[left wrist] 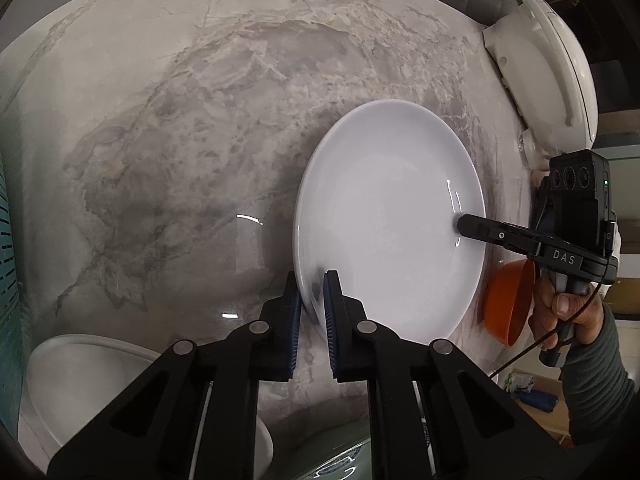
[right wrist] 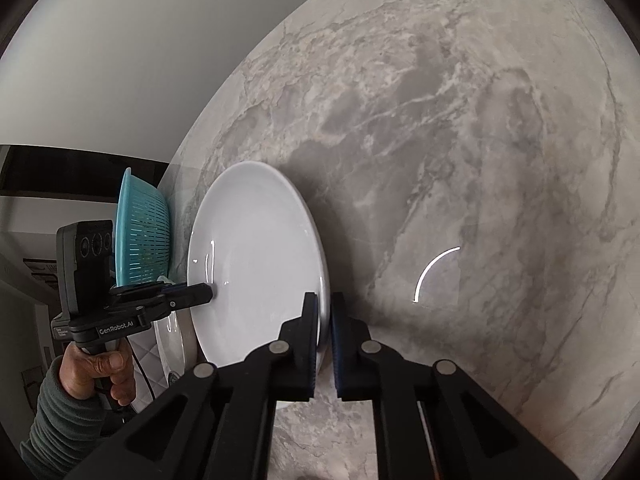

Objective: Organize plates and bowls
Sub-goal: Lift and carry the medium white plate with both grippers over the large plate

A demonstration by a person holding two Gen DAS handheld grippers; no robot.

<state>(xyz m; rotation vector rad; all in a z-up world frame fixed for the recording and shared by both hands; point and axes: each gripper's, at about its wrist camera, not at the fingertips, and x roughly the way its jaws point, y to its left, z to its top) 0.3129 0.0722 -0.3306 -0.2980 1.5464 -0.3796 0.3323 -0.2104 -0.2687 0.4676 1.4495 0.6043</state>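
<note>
A large white plate (left wrist: 384, 220) is held between both grippers over the marble table (left wrist: 180, 120). My left gripper (left wrist: 312, 280) is shut on the plate's near rim, one blue pad on each side. My right gripper (left wrist: 460, 226) grips the opposite rim. In the right wrist view the same white plate (right wrist: 256, 264) sits with its rim between my right gripper's pads (right wrist: 324, 304), and my left gripper (right wrist: 208, 292) holds the far edge. The plate's underside is hidden.
An orange bowl (left wrist: 508, 304) lies at the right table edge. A white bowl (left wrist: 88, 380) and a patterned green dish (left wrist: 340, 464) sit near the bottom. A teal colander (right wrist: 140, 236) stands at the left. A white appliance (left wrist: 548, 68) is at the far right.
</note>
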